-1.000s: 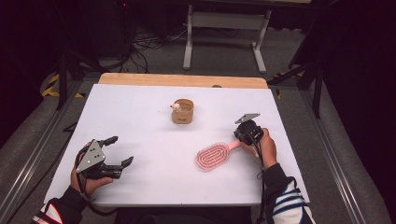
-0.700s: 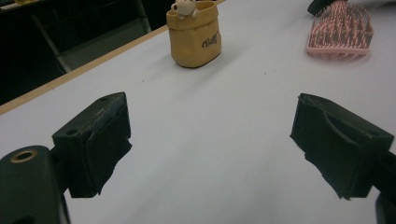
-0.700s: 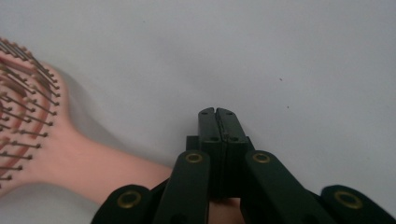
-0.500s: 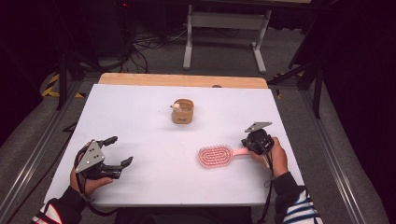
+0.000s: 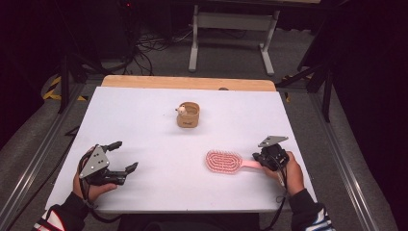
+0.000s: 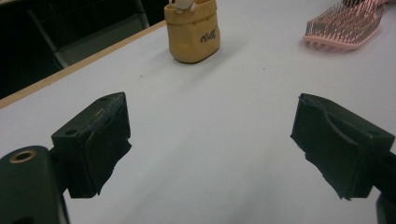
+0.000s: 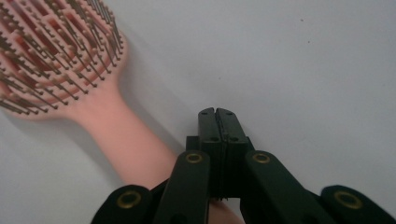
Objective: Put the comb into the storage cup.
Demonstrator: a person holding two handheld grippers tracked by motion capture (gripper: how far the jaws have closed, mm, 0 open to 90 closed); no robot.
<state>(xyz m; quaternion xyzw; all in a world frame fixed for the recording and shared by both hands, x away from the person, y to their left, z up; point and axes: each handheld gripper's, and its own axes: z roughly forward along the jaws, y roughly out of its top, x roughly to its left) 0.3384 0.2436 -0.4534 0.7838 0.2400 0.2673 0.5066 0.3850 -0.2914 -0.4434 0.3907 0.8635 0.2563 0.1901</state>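
Right gripper view: the right claw (image 7: pixel 218 114) is pressed shut with nothing between its tips, over the pink hairbrush (image 7: pixel 60 60)'s handle, whose end it hides. The brush lies bristles-up, near right on the surface (image 5: pixel 144 120). The left claw (image 6: pixel 210 140) gapes wide, empty.

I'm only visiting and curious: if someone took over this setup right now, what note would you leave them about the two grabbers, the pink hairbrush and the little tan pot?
Left gripper: fingers wide open with nothing between them, at the near left of the white table.
Right gripper: fingers pressed shut on nothing, sitting over the handle of the pink hairbrush.
Hairbrush: flat on the table, bristles up, near right, not gripped.
Tan pot: upright mid-table, apart from both grippers.
Done: nothing lifted.
Left: probably open the right fingers and grasp the handle.
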